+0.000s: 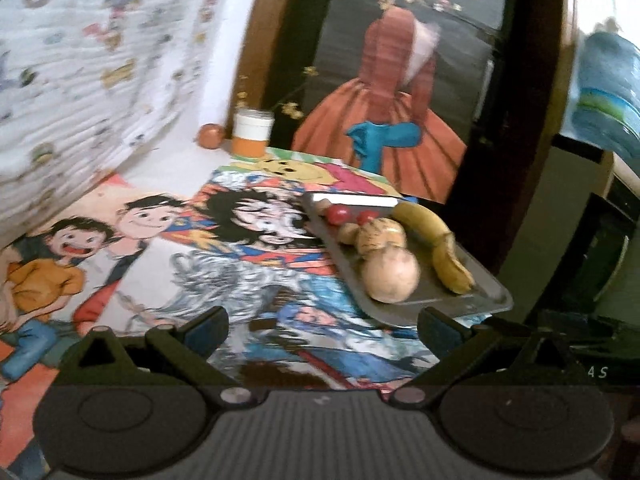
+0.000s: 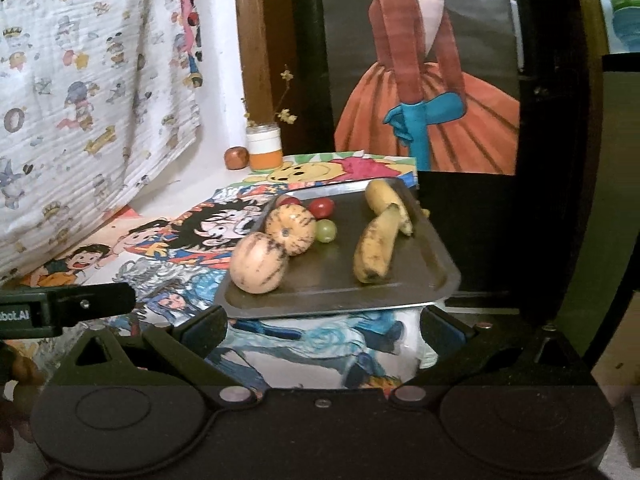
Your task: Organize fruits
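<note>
Both the right tongs (image 2: 322, 330) and the left tongs (image 1: 322, 330) gape wide and empty, the tray (image 2: 420, 280) of fruit lying at twelve o'clock just beyond the right pair, nearer banana (image 2: 374, 246) pointing roughly twelve-to-six.

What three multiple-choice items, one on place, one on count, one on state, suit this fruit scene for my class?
1. Where does the small green grape lie?
A on the grey metal tray
B in the orange-banded white jar
C on the cartoon-print cloth

2. How many spotted yellow bananas are on the tray?
A one
B two
C four

3. How is the right gripper?
A shut on a banana
B shut on nothing
C open, holding nothing

Answers: 1 A, it sits beside the striped tan melons; 2 B, two lie crossed; 3 C, fingers stand apart.
</note>
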Tool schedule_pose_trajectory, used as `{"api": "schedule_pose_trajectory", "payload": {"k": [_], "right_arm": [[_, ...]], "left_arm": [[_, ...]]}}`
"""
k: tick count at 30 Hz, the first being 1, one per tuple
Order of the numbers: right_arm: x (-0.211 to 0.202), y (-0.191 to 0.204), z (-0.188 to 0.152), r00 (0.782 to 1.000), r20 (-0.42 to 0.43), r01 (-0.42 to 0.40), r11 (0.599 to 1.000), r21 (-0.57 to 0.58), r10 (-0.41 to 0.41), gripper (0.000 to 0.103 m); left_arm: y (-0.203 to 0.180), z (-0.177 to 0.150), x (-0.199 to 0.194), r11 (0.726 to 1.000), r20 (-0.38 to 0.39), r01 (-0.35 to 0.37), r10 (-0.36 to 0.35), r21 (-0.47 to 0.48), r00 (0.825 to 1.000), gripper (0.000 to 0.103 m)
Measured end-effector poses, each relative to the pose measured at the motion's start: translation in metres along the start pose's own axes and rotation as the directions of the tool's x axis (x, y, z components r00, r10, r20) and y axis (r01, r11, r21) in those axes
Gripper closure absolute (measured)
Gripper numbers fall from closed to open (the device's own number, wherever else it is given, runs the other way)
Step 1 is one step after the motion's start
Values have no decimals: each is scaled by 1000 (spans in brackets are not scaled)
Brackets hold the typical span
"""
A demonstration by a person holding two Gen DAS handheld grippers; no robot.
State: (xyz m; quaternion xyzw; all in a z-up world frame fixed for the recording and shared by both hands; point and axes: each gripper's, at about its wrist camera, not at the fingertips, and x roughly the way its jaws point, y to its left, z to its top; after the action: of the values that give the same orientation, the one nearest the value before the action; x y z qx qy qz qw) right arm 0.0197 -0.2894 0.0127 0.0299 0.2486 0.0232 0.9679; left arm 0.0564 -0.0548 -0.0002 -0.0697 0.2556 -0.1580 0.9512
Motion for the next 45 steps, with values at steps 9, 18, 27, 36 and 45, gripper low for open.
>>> {"api": "schedule_pose_trajectory", "payload": {"k": [9, 18, 27, 36, 45], "right_arm": [[-7, -8, -6, 1000, 14, 21, 1000, 13, -21, 1], [-4, 0, -6, 1000, 7, 1, 1000, -4, -1, 1], [-5, 8, -6, 1000, 9, -5, 1000, -31, 5, 1], [-5, 13, -7, 1000, 14, -12, 999, -49, 13, 1], [-4, 18, -8, 1000, 19, -19, 998, -61, 21, 1]], "left_arm": [[0, 9, 20, 995, -12, -102, 102, -20, 995, 0], [27, 11, 26, 981, -37, -177, 174, -77, 984, 0], [36, 7, 25, 978, -60, -184, 178, -97, 982, 0], [44, 4, 24, 978, -60, -161, 154, -134, 986, 0], [43, 4, 16, 982, 0, -133, 134, -136, 991, 0]]}}
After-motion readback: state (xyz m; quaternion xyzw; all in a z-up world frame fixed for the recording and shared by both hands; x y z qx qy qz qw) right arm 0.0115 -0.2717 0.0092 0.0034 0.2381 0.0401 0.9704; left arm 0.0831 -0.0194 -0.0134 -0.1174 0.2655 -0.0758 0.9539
